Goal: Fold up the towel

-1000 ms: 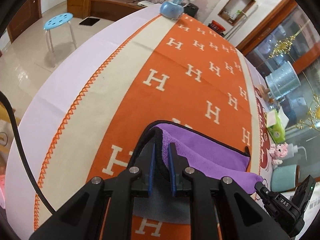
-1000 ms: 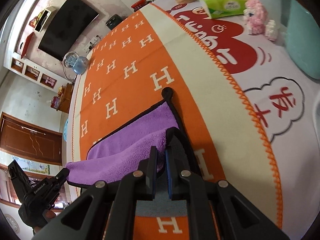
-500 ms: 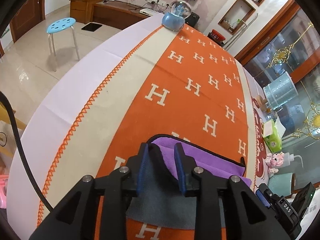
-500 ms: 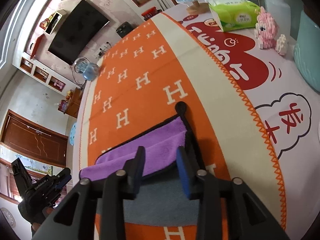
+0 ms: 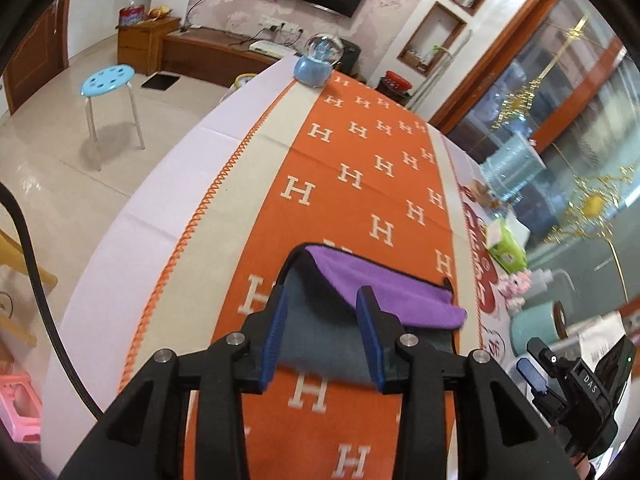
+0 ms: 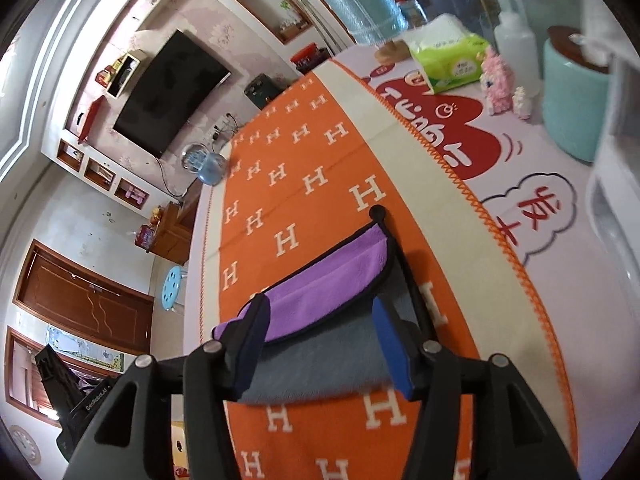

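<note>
The towel (image 5: pixel 384 296) lies folded on the orange H-patterned cloth (image 5: pixel 360 184), purple side over a grey side (image 5: pixel 320 340), with black edging. My left gripper (image 5: pixel 322 332) is open and empty, raised just above the towel's near left part. In the right wrist view the towel (image 6: pixel 332 280) lies the same way, its hanging loop (image 6: pixel 377 213) at the far corner. My right gripper (image 6: pixel 320 344) is open and empty above the towel's near edge.
A blue snow globe (image 5: pixel 318 64) stands at the table's far end. Along the right side stand a green tissue pack (image 6: pixel 448 62), a pink toy (image 6: pixel 498 82), a teal canister (image 6: pixel 572 108) and a white bottle (image 6: pixel 514 44). A blue stool (image 5: pixel 108 80) stands on the floor at left.
Both grippers were shut on the towel's edge. They opened, let the towel go and drew back and up. The folded towel now lies flat.
</note>
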A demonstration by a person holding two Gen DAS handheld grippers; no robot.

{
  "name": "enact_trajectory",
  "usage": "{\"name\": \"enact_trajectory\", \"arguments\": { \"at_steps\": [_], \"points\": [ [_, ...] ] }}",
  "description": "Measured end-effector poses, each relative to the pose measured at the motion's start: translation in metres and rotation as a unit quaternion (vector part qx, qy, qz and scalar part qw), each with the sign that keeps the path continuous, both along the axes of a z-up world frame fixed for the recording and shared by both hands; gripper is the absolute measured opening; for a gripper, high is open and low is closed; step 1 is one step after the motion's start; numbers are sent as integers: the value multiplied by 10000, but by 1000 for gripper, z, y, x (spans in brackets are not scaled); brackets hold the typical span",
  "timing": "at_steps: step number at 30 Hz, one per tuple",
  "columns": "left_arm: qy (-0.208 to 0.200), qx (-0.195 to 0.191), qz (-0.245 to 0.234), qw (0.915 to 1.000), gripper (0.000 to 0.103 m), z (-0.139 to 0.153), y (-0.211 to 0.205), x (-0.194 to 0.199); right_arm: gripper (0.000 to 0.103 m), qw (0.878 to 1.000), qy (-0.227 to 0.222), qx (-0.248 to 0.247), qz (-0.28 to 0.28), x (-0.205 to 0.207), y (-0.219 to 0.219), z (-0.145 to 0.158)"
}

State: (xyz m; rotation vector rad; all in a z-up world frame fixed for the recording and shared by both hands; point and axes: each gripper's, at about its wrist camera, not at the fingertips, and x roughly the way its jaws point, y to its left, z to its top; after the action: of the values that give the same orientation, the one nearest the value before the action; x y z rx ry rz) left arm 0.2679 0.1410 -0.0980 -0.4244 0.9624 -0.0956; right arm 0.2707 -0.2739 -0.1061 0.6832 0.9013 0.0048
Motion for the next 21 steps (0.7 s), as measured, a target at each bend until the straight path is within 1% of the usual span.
{"name": "enact_trajectory", "arguments": {
  "at_steps": [3,6,10,13,15,19,21],
  "points": [
    [-79,50,-182,9998,44,13,7,-32,60,10000,-69,-4,-51,-33,10,11],
    [-152,146,-355,9991,46,23,12,-67,64,9999,-88,-56,-89,-64,20,17],
    [-151,208,-541,9982,48,29,20,-112,69,9997,-131,-186,-103,-110,37,22],
    [-121,345,-599,9975,50,29,25,-139,73,9992,-131,-365,-77,-139,50,25],
    [-40,491,-543,9973,61,27,26,-159,74,9989,-102,-448,-48,-159,58,25],
    [0,615,-595,9963,62,22,25,-191,74,9979,42,-643,43,-194,72,21],
    [53,649,-620,9959,65,21,25,-206,74,9971,116,-742,122,-206,77,19]
  ]
}}
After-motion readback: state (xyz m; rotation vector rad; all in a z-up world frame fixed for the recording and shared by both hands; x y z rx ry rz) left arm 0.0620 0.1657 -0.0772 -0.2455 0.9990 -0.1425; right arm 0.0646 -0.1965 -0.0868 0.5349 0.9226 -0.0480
